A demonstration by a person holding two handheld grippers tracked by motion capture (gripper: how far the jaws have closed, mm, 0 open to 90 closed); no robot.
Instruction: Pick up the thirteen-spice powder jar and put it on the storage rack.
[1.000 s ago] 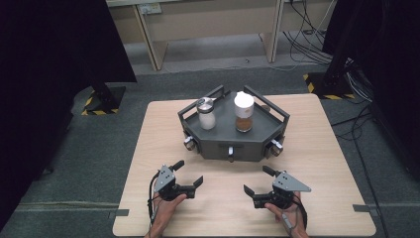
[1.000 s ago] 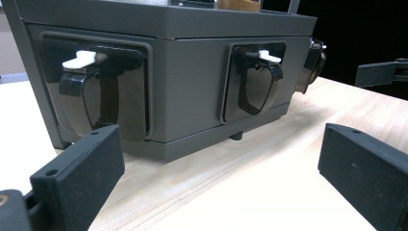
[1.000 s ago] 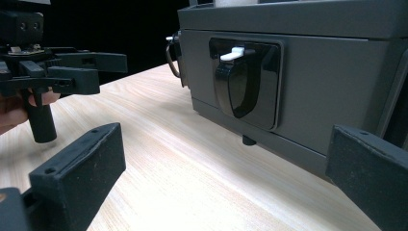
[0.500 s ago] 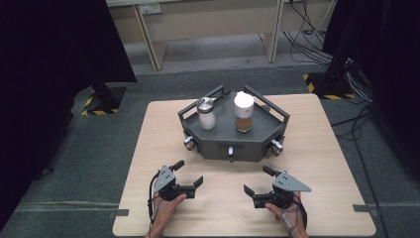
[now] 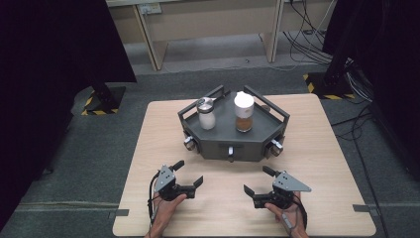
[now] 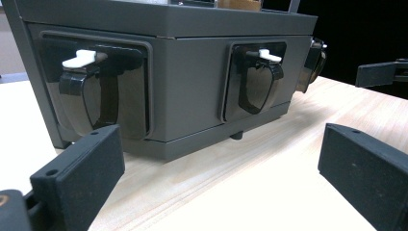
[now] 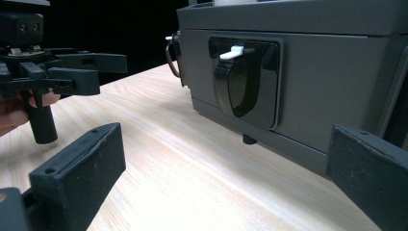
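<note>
A: Where do we hold our grippers?
B: Left gripper (image 5: 187,174) and right gripper (image 5: 257,179) both gape, holding nothing, low over the table (image 5: 148,144).
A: And the grey tray (image 5: 233,141)?
B: Just beyond them, mid-table.

My two grippers are matte black — the left gripper (image 5: 189,172) plain, the right gripper (image 5: 258,180) topped by a grey three-cornered plate — blocky jaws with small holes, black cables trailing.
</note>
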